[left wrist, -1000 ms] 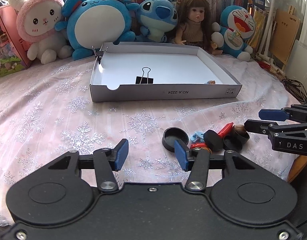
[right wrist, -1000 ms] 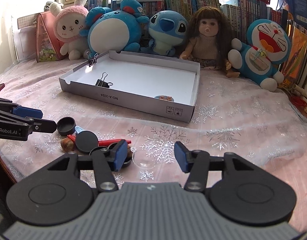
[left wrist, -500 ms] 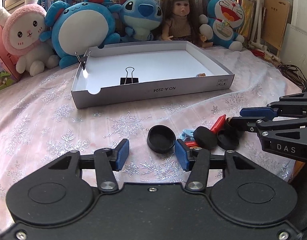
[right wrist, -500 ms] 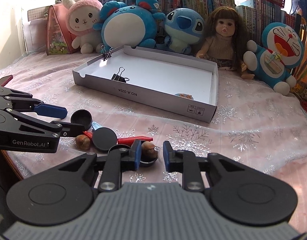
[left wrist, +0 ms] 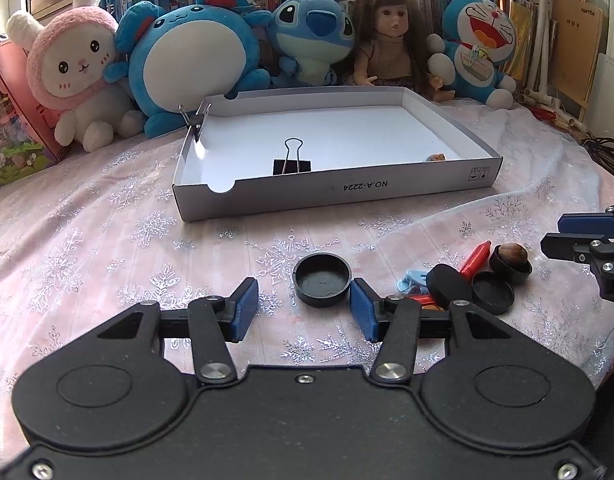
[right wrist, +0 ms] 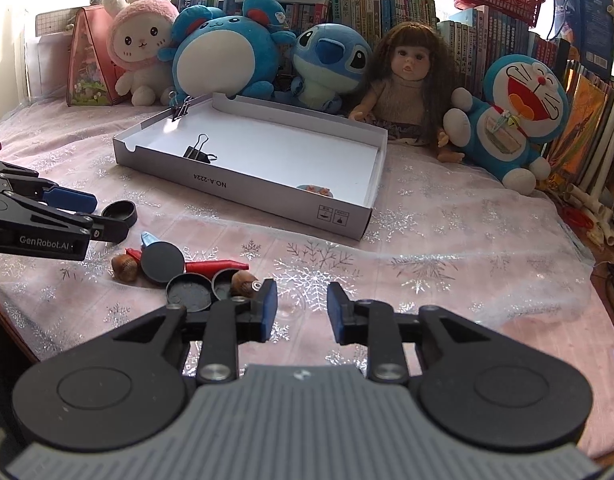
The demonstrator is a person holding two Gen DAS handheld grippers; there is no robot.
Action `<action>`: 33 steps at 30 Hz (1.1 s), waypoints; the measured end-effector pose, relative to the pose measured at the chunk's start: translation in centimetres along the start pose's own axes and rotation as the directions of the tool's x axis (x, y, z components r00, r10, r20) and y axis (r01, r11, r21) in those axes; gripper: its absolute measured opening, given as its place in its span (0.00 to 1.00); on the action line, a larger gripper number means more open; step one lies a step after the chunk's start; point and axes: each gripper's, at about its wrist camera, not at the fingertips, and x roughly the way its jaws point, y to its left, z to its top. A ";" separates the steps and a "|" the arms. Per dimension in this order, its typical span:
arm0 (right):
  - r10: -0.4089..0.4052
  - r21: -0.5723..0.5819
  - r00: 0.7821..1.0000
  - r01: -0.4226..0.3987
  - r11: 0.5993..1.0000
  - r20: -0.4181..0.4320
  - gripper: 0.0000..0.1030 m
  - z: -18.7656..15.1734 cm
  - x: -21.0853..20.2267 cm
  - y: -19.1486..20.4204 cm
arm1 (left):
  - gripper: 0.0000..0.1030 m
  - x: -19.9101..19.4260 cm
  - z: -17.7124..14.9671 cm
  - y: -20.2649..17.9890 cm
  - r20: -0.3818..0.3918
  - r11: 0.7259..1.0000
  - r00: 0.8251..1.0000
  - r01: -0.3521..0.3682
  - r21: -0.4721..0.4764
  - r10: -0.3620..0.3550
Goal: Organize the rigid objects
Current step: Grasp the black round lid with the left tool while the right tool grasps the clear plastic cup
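Observation:
A white cardboard tray (left wrist: pixel 387 190) (right wrist: pixel 267 200) holds a black binder clip (left wrist: pixel 291 162) (right wrist: pixel 199 151) and a small item in its corner. A black round cap (left wrist: pixel 322 284) (right wrist: pixel 119 213) lies just ahead of my open left gripper (left wrist: pixel 303 310), close to its right finger. To the right lies a pile: black caps (left wrist: pixel 492 291) (right wrist: pixel 187 292), a black disc (right wrist: pixel 163 261), a red piece (left wrist: pixel 475 258) (right wrist: pixel 215 266), a light blue clip (left wrist: pixel 411 280) and nuts (left wrist: pixel 512 254) (right wrist: pixel 125 267). My right gripper (right wrist: pixel 299 309) is open and empty, right of the pile.
Plush toys and a doll (right wrist: pixel 403 80) line the back, with bookshelves behind. A pink snowflake cloth (right wrist: pixel 427 248) covers the table. A red box (left wrist: pixel 11 120) stands at the far left. The table edge runs close on the right in the left wrist view.
My right gripper opened and let go of the nut, which now sits in a black cap, then drew back to the right. My left gripper moved closer to the lone black cap.

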 end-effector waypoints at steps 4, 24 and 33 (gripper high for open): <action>0.020 0.004 1.000 -0.020 1.000 -0.012 0.47 -0.4 -0.3 -0.3 | 0.48 0.2 -0.1 0.0 0.008 1.000 1.000 -0.005 -0.001 0.005; -0.033 0.033 0.999 0.033 0.999 -0.001 0.57 -0.1 2.0 0.2 | 0.49 0.7 -0.2 -0.6 0.033 1.000 0.999 -0.026 -0.015 0.027; -0.036 0.109 0.999 0.037 0.993 -0.006 0.58 0.3 2.9 0.4 | 0.49 0.8 -0.1 -0.7 0.036 0.999 0.999 -0.018 -0.029 0.019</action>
